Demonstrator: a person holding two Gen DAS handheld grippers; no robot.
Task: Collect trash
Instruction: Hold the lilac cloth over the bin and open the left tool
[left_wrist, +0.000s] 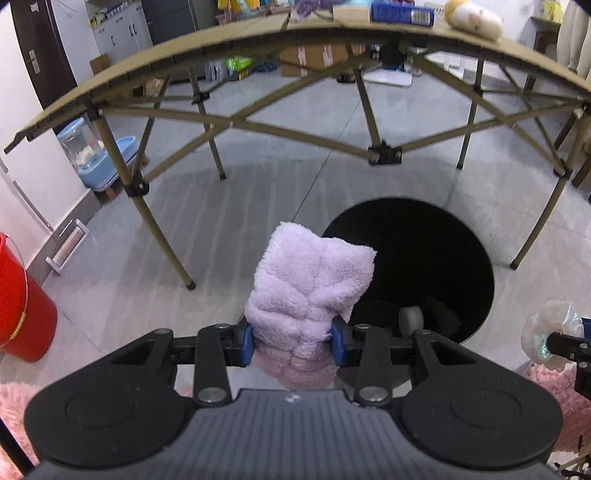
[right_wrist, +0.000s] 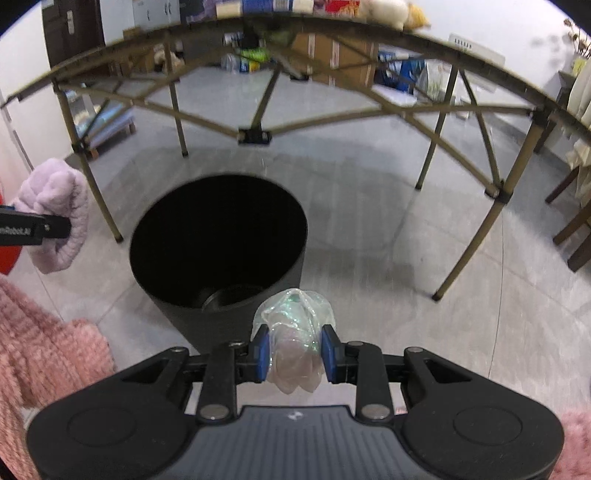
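Item 1: my left gripper (left_wrist: 294, 341), blue pads clamped on a folded lilac fleece cloth (left_wrist: 308, 291). The cloth stands up from between the pads, held in the air just left of the bin's mouth, its upper right corner overlapping the rim in the left wrist view.

Item 2: my right gripper (right_wrist: 294, 352), blue pads pressed against a crumpled clear plastic wrapper (right_wrist: 293, 332) with an iridescent green sheen. I see it held above the floor, at the near right edge of the bin.

Item 3: black round trash bin (right_wrist: 162, 299), upright on the floor between the two grippers, open at the top. Its inside is dark; a round dark object lies at the bottom, and I cannot tell what it is.

Item 4: grey tiled floor (right_wrist: 369, 236) under everything.

Item 5: tan folding table (left_wrist: 229, 33) beyond the bin, crossed leg braces below, assorted items on top, among them a blue can (left_wrist: 402, 13) lying on its side.

Item 6: red bucket (left_wrist: 22, 310) at far left, near the wall.

Item 7: cardboard boxes (left_wrist: 317, 57) on the floor behind the table.
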